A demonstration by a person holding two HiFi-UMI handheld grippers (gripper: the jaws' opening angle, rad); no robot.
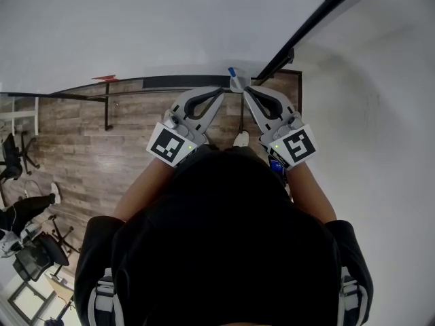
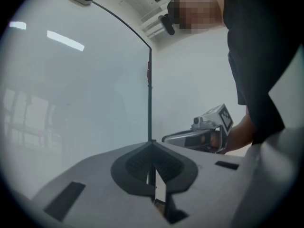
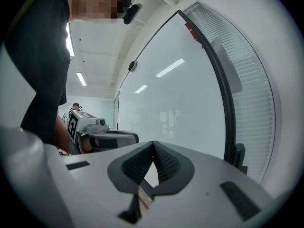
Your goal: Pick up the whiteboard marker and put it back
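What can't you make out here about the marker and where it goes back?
Marker: the head view shows only a tiny blue tip, too small to confirm; neither gripper view shows it.
Its holder: head view, too small to make out below the whiteboard.

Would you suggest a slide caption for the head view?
Left gripper and right gripper, both shut, angled together before the whiteboard.

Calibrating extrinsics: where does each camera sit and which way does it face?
Head view: on the person's head, looking steeply down; dark shoulders, forearms, left gripper, right gripper.
Left gripper view: on the left gripper, looking along its shut jaws at the whiteboard; right gripper at right.
Right gripper view: on the right gripper, shut jaws toward the whiteboard; left gripper at left.
Shared: both gripper views see the whiteboard.
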